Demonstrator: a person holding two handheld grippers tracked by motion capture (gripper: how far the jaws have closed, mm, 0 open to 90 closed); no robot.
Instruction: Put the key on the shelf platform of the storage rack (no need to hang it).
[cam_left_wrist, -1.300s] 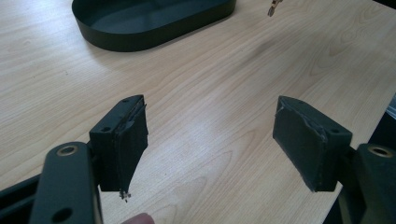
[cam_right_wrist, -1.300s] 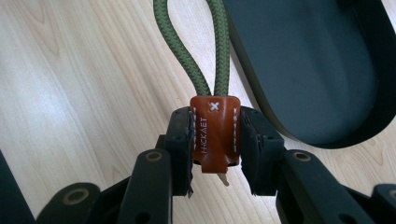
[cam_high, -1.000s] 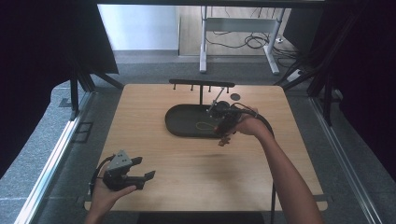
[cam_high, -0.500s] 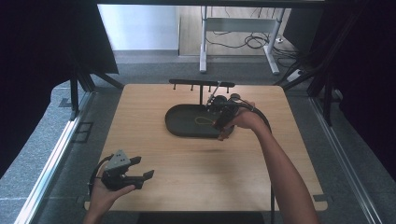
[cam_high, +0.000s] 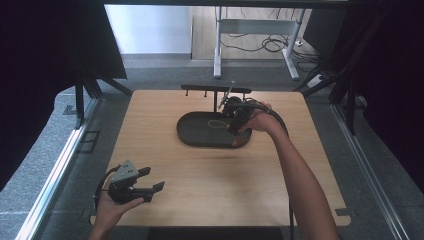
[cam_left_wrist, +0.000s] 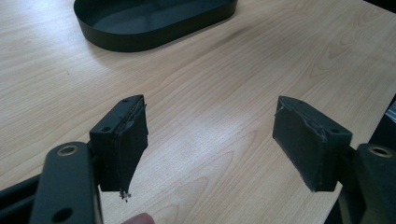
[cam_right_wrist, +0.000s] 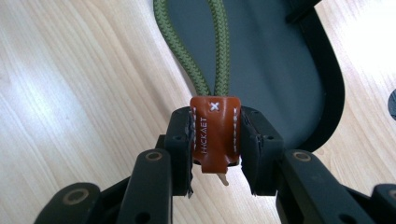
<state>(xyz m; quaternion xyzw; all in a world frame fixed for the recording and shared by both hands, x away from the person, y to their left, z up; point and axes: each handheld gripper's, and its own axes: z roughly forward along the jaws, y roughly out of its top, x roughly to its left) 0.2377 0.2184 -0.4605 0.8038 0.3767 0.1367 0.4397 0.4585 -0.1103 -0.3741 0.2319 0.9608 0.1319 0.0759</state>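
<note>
1. desk: pale wood top, carrying everything below; bare across its near half.
2. tray: black oval dish, long axis running left to right across the desk, set toward the far middle. a black rack with small pegs stands just behind it.
3. right tongs: held at the tray's right end, over its rim. in the right gripper view the jaws are closed on a brown leather tab, one pad on each side of it.
4. left tongs: resting in the hand at the near left corner of the desk, well apart from the tray. jaws spread wide with nothing between them; the left gripper view looks across bare wood to the tray's near wall.
5. cord loop: olive braided cord, both strands leaving the tab and running away from the tongs over the tray floor. its long axis lies straight ahead of the jaws.
6. relation of note: the loop hangs from the right tongs alone, and the rack's pegs lie just beyond it; judged, any hanging move falls to the right hand, the left being far off.
</note>
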